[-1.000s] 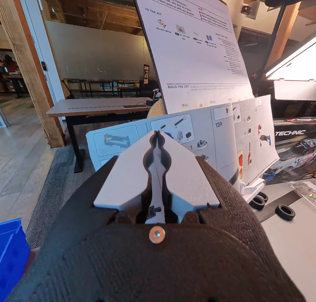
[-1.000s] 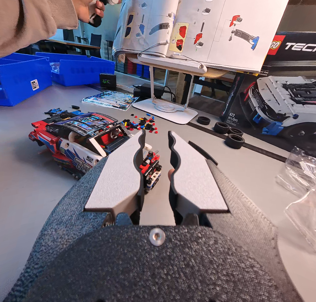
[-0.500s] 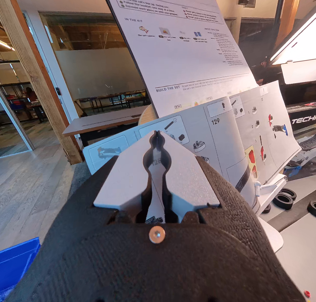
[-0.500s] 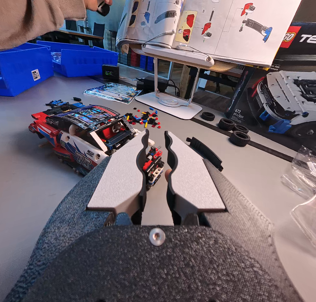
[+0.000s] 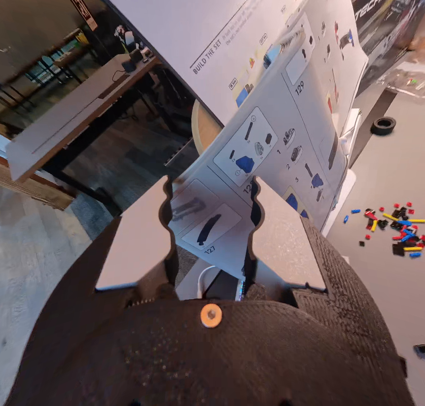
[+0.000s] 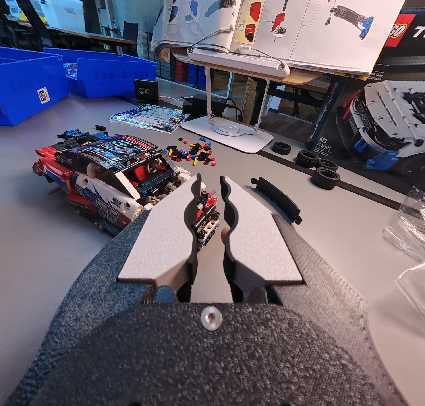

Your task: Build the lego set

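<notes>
The part-built red, white and blue lego car (image 6: 103, 179) lies on the grey table (image 6: 34, 245), left of my right gripper (image 6: 211, 178). That gripper is open with a narrow gap and holds nothing; the car's front end (image 6: 207, 215) shows between its fingers. A black curved panel (image 6: 276, 199) lies just to its right. A pile of small loose pieces (image 6: 193, 152) lies beyond the car and also shows in the left wrist view (image 5: 400, 225). My left gripper (image 5: 211, 180) is open, raised in front of the open instruction booklet (image 5: 264, 160), holding nothing.
The booklet rests on a white stand (image 6: 230, 133). Several black tyres (image 6: 322, 167) lie before the set's box (image 6: 379, 119). Blue bins (image 6: 30, 84) stand at the left, a sticker sheet (image 6: 149, 119) behind the car, clear plastic bags (image 6: 409, 222) at the right. A large printed board (image 5: 230, 27) stands behind the booklet.
My left gripper, shut on a booklet page before, has opened and let it go, and its view has rolled and dropped. The person's arm has left the right wrist view; the right gripper edged forward.
</notes>
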